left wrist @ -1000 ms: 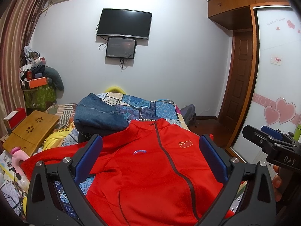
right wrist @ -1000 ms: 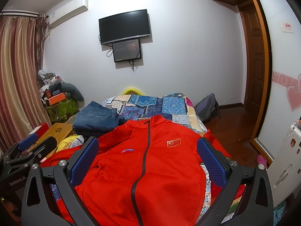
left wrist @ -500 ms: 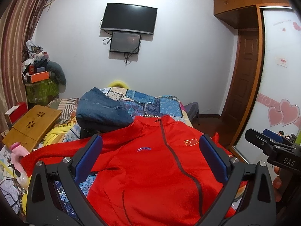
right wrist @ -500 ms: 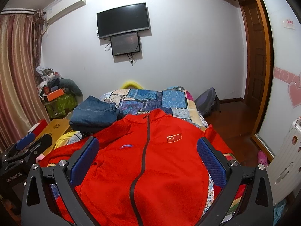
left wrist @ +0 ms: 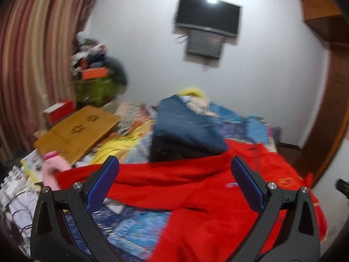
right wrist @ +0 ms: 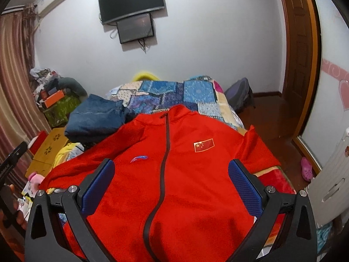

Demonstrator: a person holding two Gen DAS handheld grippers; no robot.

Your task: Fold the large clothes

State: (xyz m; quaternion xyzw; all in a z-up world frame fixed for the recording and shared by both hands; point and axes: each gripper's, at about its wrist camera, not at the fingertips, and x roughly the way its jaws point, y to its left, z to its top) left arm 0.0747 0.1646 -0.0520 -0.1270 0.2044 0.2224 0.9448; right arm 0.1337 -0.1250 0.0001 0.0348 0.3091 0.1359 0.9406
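A large red zip-up jacket [right wrist: 183,174] lies face up and spread flat on the patchwork bed, collar at the far end, with a flag patch on its chest. Its left sleeve [left wrist: 135,181] stretches out sideways toward the bed's left edge. My left gripper [left wrist: 174,185] hovers open above that sleeve, nothing between its blue pads. Over the jacket's lower front, my right gripper [right wrist: 172,185] is open too and holds nothing. The left wrist view is blurred by motion.
Folded blue jeans [right wrist: 96,118] lie beside the jacket's left shoulder. A wooden lap desk [left wrist: 76,131], a pink toy [left wrist: 52,170] and papers crowd the left side. A wardrobe door [right wrist: 333,131] and a white radiator [right wrist: 329,192] stand on the right, with a backpack [right wrist: 240,93] on the floor.
My left gripper has swung left, from over the jacket's chest to over its outstretched left sleeve. The right gripper has dipped slightly toward the jacket. Both stayed open.
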